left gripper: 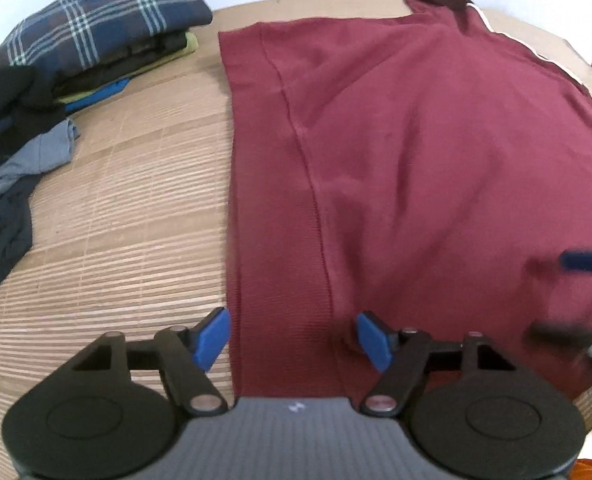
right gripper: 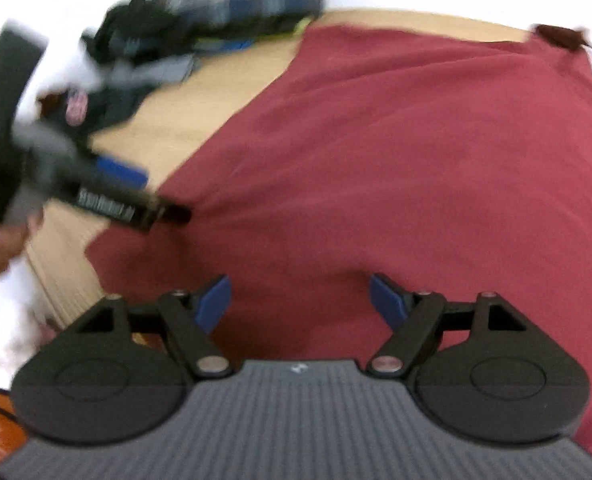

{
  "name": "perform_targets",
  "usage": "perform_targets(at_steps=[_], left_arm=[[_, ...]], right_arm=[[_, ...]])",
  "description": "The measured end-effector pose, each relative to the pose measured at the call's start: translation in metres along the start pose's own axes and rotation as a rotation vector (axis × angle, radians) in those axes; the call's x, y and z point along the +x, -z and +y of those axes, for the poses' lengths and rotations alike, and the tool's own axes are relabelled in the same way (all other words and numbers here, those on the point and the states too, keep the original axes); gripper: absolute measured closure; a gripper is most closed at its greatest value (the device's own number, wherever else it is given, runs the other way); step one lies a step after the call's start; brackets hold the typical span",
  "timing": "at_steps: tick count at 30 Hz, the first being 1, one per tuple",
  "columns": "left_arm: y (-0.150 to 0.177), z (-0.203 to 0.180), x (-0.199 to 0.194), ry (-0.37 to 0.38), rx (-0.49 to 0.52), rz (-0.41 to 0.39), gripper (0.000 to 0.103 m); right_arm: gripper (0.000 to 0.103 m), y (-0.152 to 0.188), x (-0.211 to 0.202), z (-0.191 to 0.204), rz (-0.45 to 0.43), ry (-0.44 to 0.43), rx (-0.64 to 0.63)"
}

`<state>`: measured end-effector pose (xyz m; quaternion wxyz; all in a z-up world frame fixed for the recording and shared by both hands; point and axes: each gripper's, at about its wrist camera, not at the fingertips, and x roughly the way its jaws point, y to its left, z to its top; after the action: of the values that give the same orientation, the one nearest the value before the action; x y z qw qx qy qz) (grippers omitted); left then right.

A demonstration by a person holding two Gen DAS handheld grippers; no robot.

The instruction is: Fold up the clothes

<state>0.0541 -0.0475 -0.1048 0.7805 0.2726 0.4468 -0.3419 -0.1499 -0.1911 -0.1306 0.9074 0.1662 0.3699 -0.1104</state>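
Your maroon shirt (left gripper: 416, 152) lies spread flat on the slatted worktop (left gripper: 135, 208). Left gripper (left gripper: 291, 336) hovers at its near hem, fingers apart, empty. Right gripper (right gripper: 300, 300) likewise, wide over the cloth.

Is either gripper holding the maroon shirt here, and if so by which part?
Nothing is held. The left gripper and right gripper both hover over the maroon shirt with jaws open and empty.

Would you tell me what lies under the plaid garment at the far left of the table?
The plaid garment tops a stack of folded clothes: dark layers, a yellow-green edge and a blue one show. How many pieces, and what they are, stays covered.
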Motion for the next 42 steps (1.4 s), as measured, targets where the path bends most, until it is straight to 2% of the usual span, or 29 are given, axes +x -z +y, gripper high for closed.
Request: perform_targets(at_steps=[3,5,8,10,12,14,19,22,25,26,27,28,30,33,36,42], left_arm=[[0.003,-0.003,-0.003,-0.023,0.010,-0.007,0.030],[0.007,-0.004,-0.004,-0.029,-0.008,-0.002,0.030],[0.013,-0.009,-0.003,-0.055,-0.033,0.019,0.030],[0.017,-0.015,-0.003,-0.080,-0.042,0.036,0.030],[0.023,-0.024,-0.005,-0.112,-0.055,0.045,0.030],[0.029,-0.031,-0.010,-0.136,-0.077,0.046,0.030],[0.054,-0.047,-0.028,-0.146,-0.079,0.037,0.030],[0.069,-0.052,-0.035,-0.164,-0.096,0.025,0.030],[0.082,-0.057,-0.043,-0.166,-0.111,0.012,0.030],[0.087,-0.058,-0.044,-0.172,-0.113,0.012,0.030],[0.091,-0.058,-0.045,-0.180,-0.116,0.015,0.030],[0.096,-0.058,-0.045,-0.186,-0.123,0.019,0.030],[0.104,-0.057,-0.044,-0.185,-0.150,0.021,0.030],[0.109,-0.061,-0.045,-0.213,-0.140,-0.014,0.029],[0.109,-0.074,-0.041,-0.276,-0.054,-0.064,0.028],[0.108,-0.084,-0.034,-0.336,0.083,-0.156,0.025]], right_arm=[[0.025,0.011,-0.046,-0.056,-0.110,0.155,0.130],[0.025,0.028,-0.079,-0.088,-0.184,0.305,0.207],[0.024,0.070,-0.136,-0.149,-0.250,0.528,0.398],[0.024,0.102,-0.166,-0.189,-0.294,0.562,0.558],[0.023,0.129,-0.183,-0.221,-0.304,0.509,0.698],[0.025,0.148,-0.188,-0.238,-0.263,0.418,0.762],[0.029,0.176,-0.182,-0.234,-0.240,0.167,0.743],[0.035,0.176,-0.171,-0.224,-0.239,0.071,0.703],[0.047,0.174,-0.158,-0.214,-0.240,-0.005,0.711],[0.061,0.177,-0.158,-0.216,-0.237,-0.028,0.729],[0.080,0.182,-0.159,-0.217,-0.229,-0.046,0.748],[0.089,0.186,-0.159,-0.217,-0.230,-0.066,0.771],[0.091,0.192,-0.163,-0.222,-0.261,-0.125,0.829],[0.093,0.191,-0.186,-0.241,-0.410,-0.239,0.941],[0.093,0.184,-0.204,-0.255,-0.464,-0.243,0.964],[0.091,0.183,-0.196,-0.261,-0.343,-0.153,0.903]])
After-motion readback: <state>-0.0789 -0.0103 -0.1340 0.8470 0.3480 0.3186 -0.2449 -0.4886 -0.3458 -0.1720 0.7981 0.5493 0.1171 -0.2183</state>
